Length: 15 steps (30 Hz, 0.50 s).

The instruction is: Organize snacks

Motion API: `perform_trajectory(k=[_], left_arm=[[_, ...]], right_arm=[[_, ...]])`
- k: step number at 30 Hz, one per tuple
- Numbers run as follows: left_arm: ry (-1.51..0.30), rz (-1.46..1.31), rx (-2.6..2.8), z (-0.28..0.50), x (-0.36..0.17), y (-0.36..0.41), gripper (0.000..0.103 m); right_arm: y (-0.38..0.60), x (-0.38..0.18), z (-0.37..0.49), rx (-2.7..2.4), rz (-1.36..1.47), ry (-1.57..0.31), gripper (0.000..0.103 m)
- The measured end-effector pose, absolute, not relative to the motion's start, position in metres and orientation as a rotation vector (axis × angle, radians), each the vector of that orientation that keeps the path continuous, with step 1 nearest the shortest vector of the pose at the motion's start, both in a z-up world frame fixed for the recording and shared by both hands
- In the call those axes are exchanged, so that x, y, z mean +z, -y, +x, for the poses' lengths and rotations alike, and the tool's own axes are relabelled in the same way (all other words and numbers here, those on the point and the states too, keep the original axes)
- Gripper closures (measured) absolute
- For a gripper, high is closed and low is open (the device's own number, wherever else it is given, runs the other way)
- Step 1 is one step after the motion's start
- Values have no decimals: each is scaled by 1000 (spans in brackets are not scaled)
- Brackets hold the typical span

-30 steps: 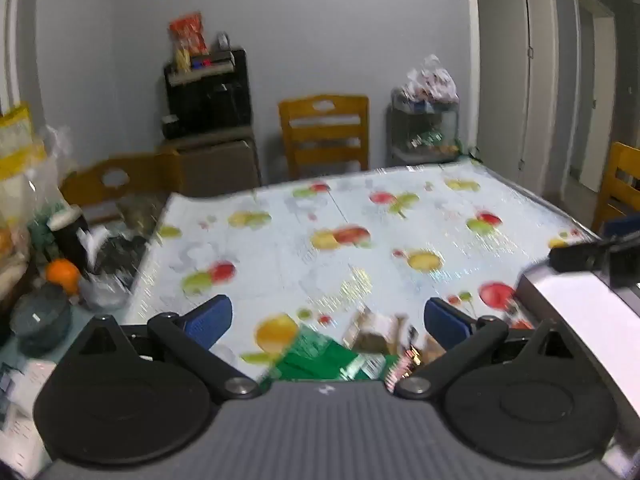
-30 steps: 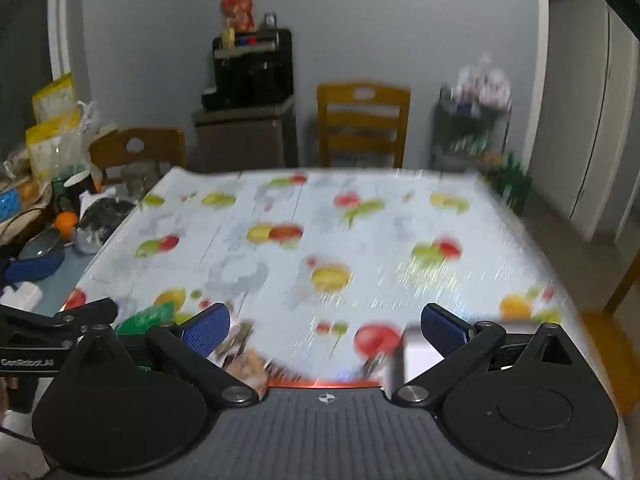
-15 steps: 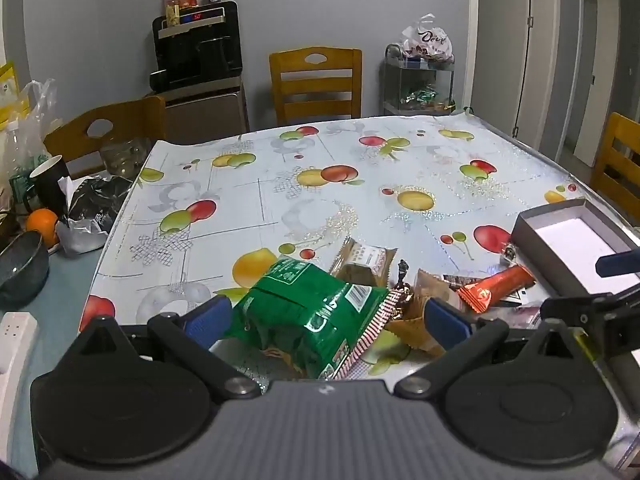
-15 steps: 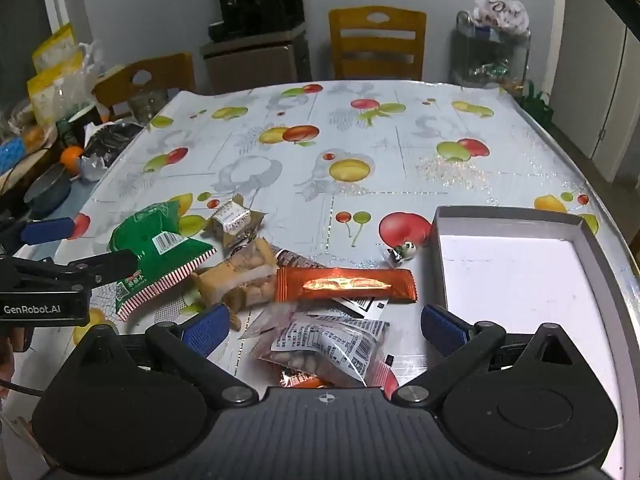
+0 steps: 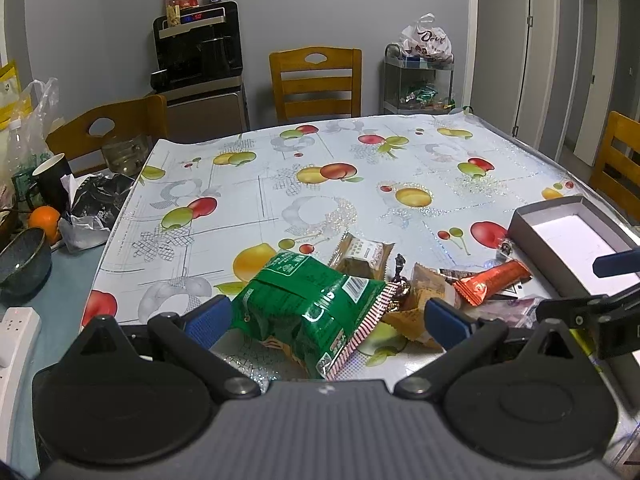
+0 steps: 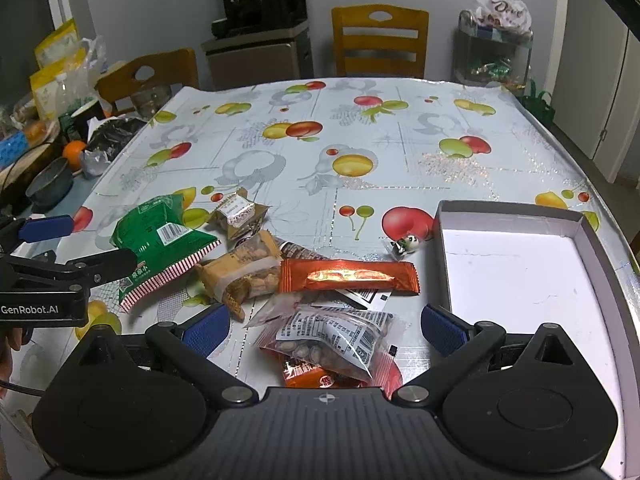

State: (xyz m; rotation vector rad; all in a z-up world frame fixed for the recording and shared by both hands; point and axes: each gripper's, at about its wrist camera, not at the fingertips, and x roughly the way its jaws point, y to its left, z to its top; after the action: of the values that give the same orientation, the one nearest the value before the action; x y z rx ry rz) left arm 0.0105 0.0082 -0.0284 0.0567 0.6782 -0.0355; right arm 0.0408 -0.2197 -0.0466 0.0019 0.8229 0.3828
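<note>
Left wrist view: the left gripper (image 5: 326, 320) has its two blue-padded fingers spread wide, and one green bag (image 5: 308, 304) lies on the table between them, not pinched. Just past the bag lie one tan wrapped cake (image 5: 362, 254), one small dark twisted candy (image 5: 399, 264), one brown biscuit pack (image 5: 428, 288) and one orange bar (image 5: 494, 282), all bunched together and partly overlapping. One grey box (image 5: 560, 236) with a white floor stands open at the right edge. The right gripper (image 5: 600, 284) shows from the side at the far right. The table (image 5: 340, 184) wears a shiny cloth printed with fruit. To the left sit one dark bowl (image 5: 24, 260), one orange (image 5: 45, 218) and one black cup (image 5: 52, 180). Three wooden chairs are partly visible around the table against a grey wall, and one black machine (image 5: 198, 46) stands on a cabinet.

Right wrist view: the right gripper (image 6: 326, 330) is likewise spread wide, with one clear pack of nuts (image 6: 332, 332) lying between its fingers, untouched, over one orange packet (image 6: 304, 372). Beyond are the orange bar (image 6: 348, 276), the biscuit pack (image 6: 244, 270), the wrapped cake (image 6: 238, 214), the green bag (image 6: 160, 236) and one tiny panda candy (image 6: 406, 245) just beside the box (image 6: 508, 214). The left gripper (image 6: 76, 246) reaches in from the left, open, at the green bag.
</note>
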Motion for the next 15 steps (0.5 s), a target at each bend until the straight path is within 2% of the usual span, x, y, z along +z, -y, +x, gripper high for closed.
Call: perform_trajectory(k=[15], left_arm=[[-676, 57, -36, 8, -28, -7, 0]], right_arm=[[219, -46, 41, 385, -2, -821, 0]])
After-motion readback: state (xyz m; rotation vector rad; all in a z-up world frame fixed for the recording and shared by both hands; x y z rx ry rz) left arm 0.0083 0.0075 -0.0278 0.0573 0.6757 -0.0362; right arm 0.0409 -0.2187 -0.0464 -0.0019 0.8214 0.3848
